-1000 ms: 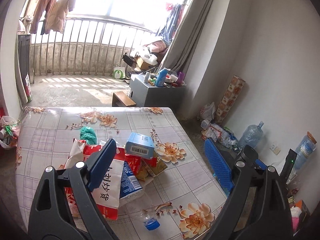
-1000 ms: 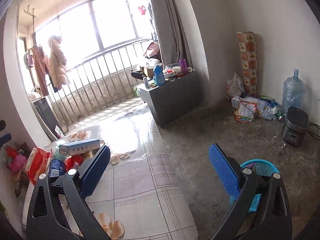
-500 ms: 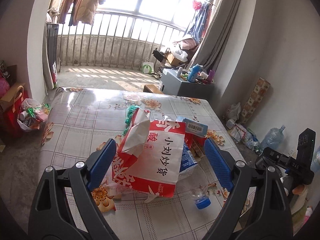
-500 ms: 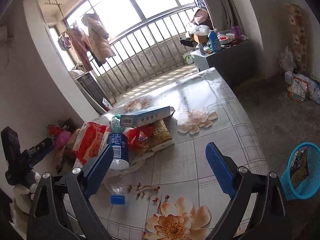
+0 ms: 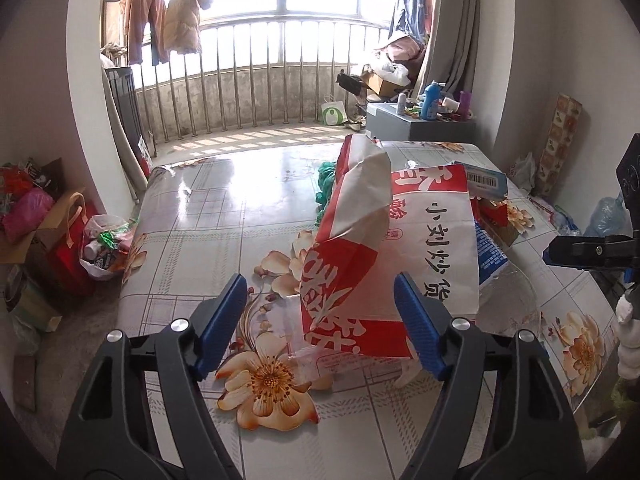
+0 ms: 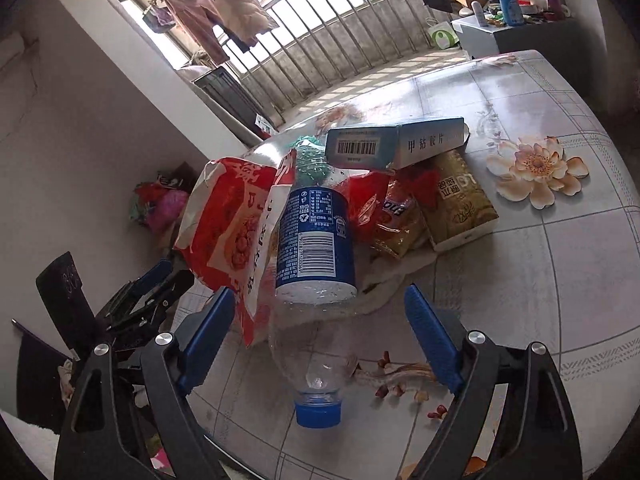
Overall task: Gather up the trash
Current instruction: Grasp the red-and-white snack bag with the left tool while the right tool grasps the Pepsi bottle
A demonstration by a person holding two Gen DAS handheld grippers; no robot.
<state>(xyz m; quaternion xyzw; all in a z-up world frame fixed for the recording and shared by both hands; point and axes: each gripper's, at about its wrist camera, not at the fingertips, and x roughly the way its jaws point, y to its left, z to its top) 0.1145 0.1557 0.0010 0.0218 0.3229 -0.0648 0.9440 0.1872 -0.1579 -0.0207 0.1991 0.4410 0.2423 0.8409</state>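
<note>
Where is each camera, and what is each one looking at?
Left wrist: sits on the left gripper, looks down over the table at the red and white bag; its blue fingers show, closing.
Right wrist: sits on the right gripper, looks at the bottle; its fingers closing.
Both see bag, bottle, window.

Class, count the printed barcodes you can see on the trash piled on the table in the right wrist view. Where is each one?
2. One is on the end of the pale blue box topping the pile; one is on the blue label of the plastic bottle lying in front. Others may be hidden underneath.
</note>
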